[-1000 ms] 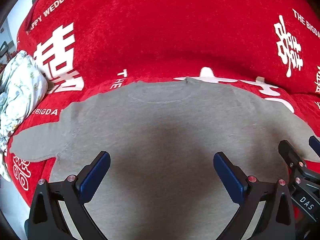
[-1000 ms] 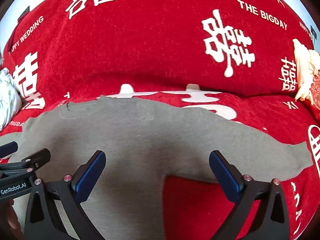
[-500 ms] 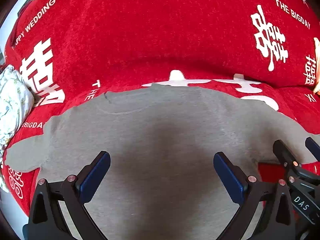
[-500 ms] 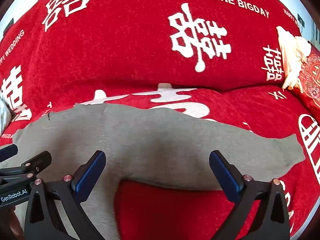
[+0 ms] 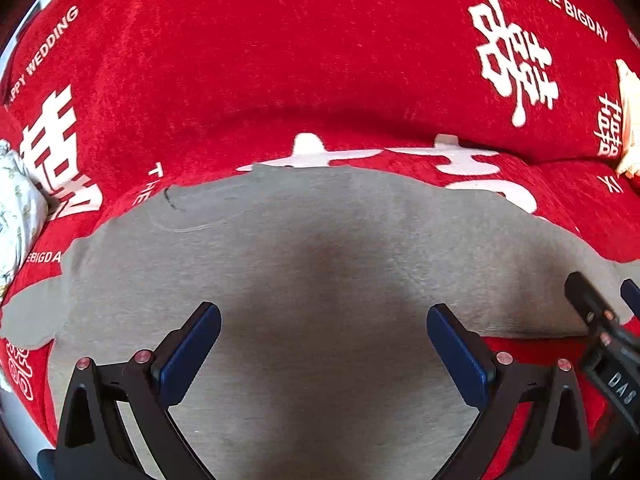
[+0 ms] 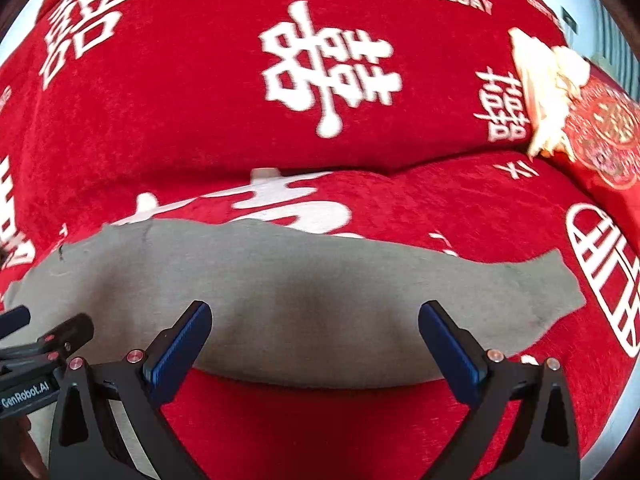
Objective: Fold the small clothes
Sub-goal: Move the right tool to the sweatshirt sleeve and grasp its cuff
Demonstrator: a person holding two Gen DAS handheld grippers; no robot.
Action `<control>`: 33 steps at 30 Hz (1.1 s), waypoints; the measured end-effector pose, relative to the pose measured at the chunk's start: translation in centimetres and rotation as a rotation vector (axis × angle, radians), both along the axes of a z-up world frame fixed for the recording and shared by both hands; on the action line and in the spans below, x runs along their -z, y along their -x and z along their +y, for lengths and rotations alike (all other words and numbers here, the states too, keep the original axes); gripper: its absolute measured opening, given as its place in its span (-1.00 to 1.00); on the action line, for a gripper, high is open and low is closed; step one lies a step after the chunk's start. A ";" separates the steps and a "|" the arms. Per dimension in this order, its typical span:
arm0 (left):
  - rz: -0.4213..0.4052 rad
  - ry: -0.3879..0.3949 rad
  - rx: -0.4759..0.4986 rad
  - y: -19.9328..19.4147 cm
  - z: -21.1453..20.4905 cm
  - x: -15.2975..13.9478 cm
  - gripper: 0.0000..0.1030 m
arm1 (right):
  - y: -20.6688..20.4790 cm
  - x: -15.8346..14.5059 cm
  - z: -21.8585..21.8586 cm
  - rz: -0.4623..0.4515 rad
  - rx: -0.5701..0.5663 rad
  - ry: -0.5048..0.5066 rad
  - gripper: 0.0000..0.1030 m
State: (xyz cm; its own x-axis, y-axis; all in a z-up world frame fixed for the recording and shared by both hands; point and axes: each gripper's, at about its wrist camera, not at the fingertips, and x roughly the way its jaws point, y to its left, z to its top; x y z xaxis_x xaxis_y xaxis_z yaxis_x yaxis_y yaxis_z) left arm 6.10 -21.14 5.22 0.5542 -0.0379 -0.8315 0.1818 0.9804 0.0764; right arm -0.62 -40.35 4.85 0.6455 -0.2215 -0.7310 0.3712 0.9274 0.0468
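A small grey long-sleeved top (image 5: 320, 248) lies spread flat on a red sofa cover, neckline toward the backrest. My left gripper (image 5: 323, 344) hovers open over the top's body with nothing between its blue pads. My right gripper (image 6: 315, 340) is open above the right sleeve (image 6: 500, 292), which stretches out to the right. Each gripper shows at the edge of the other's view: the right gripper (image 5: 600, 312) beside the left one, and the left gripper (image 6: 36, 328) beside the right one.
The red sofa cover (image 5: 280, 60) with white lettering rises as a backrest behind the top. A pale floral bundle of cloth (image 5: 16, 208) lies at the far left. A cream cloth (image 6: 548, 88) and a red patterned cushion (image 6: 608, 132) sit at the right.
Both grippers have shifted rightward over the top: the left one from the left sleeve side toward the middle, the right one out over the right sleeve. Both stay open.
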 end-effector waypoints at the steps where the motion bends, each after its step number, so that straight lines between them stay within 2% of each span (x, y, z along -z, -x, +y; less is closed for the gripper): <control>1: 0.001 -0.001 0.005 0.0 -0.3 0.1 1.00 | 0.1 0.0 -0.5 0.000 0.013 -0.004 1.00; 15: 0.009 -0.007 0.074 -0.1 -4.8 0.5 1.00 | 0.9 0.7 -4.5 0.020 0.090 -0.015 1.00; 33: 0.025 0.001 0.201 0.6 -11.7 1.5 1.00 | 4.7 2.9 -13.7 0.075 0.336 -0.086 1.00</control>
